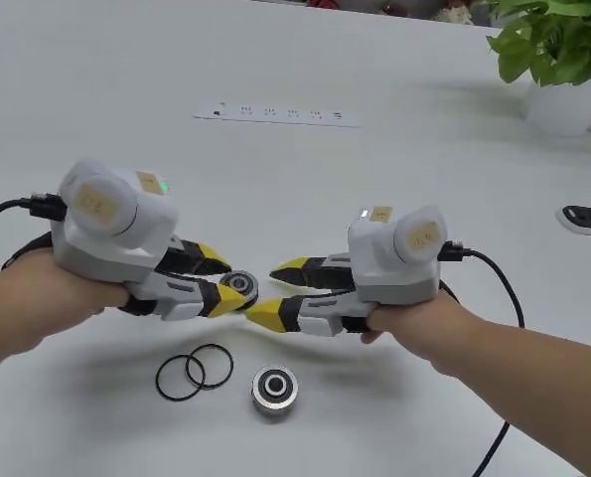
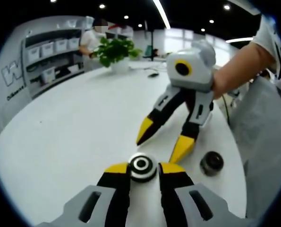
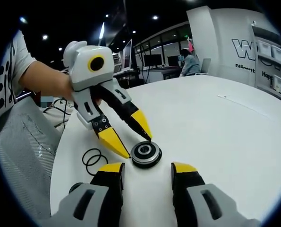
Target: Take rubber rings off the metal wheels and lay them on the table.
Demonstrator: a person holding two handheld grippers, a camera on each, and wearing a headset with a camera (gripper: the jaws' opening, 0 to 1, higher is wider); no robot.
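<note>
item 1, my left gripper (image 1: 230, 281): jaws clamped on a metal wheel (image 1: 239, 285), carried just above the table (image 1: 394, 149). in the left gripper view the wheel (image 2: 141, 166) sits pinched between my yellow tips, flat face towards the camera.

item 2, my right gripper (image 1: 261, 291): jaws apart, holding nothing, tips pointing at the held wheel from the opposite side, one above and one below it. the right gripper view shows the wheel (image 3: 146, 153) just ahead of my spread jaws.

item 3, two rubber rings (image 1: 195, 371): black, lying flat on the table, overlapping, beneath the left gripper.

item 4, second wheel (image 1: 274, 389): flat on the table, just right of the rings.

item 5, power strip (image 1: 275, 114): white, far side of the table.
</note>
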